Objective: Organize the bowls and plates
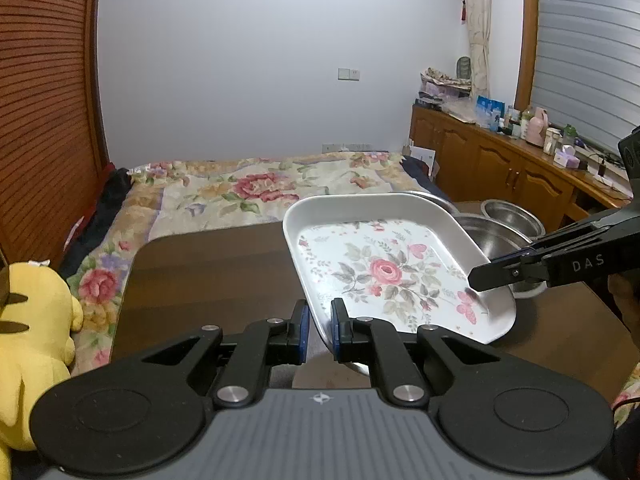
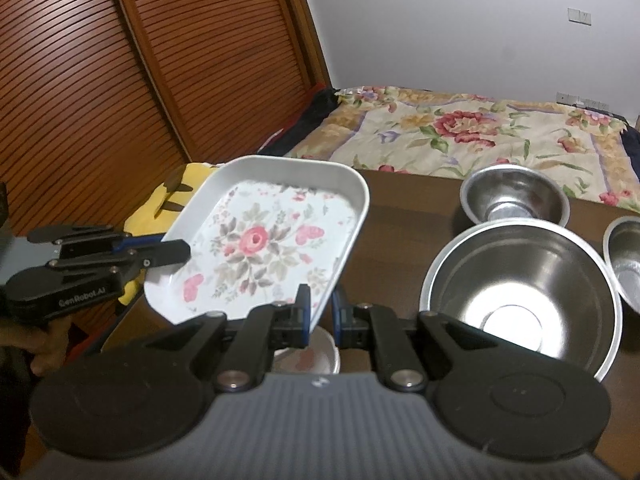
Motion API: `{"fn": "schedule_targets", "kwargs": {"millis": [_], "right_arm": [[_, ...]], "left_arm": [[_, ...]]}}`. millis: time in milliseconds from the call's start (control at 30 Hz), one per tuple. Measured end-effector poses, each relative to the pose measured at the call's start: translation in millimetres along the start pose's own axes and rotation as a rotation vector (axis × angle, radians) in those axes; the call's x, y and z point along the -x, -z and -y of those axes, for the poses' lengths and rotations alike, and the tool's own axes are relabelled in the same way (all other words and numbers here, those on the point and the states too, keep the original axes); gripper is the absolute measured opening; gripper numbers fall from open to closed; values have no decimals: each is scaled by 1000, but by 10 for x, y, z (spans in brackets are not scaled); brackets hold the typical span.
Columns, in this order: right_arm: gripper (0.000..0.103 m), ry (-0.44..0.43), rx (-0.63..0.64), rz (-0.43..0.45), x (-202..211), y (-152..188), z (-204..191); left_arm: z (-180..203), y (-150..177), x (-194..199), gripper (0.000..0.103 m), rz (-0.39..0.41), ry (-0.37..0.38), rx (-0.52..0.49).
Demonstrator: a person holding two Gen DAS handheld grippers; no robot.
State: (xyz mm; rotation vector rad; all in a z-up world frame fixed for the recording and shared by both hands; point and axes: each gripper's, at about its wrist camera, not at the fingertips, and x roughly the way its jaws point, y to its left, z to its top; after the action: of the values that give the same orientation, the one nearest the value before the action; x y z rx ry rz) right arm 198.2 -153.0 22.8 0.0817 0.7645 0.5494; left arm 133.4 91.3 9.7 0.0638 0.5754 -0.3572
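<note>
Right wrist view: you are clamping both the left gripper (image 2: 182,254) and right gripper (image 2: 320,312) on the white rectangular floral tray (image 2: 264,236), centre frame, sharing its weight.

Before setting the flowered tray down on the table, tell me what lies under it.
A small white dish sits on the table right beneath the tray near the right gripper. The steel bowls stand off to the right, clear of it.
</note>
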Motion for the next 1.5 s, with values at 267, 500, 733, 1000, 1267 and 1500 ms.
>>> {"fn": "schedule_targets", "kwargs": {"millis": [267,500,733,1000,1267,1500], "right_arm": [[12,-19,-15,-12,11,155,-1],[12,-33,-38,-29,10,291,12],[13,-38,-53,-43,-33,450,2],[12,-40,-73,-42,-55,490,-13],[13,-24,-65,11,13,581,-92],[13,11,-62,89,56,667,-116]], "left_arm": [[33,177,34,13,-20,11,8],[34,298,37,13,-38,18,18],[15,476,-10,12,-71,17,46],[16,592,-6,13,-88,-2,46],[30,688,-31,13,-103,-15,50],[14,739,-41,13,-91,-25,44]]}}
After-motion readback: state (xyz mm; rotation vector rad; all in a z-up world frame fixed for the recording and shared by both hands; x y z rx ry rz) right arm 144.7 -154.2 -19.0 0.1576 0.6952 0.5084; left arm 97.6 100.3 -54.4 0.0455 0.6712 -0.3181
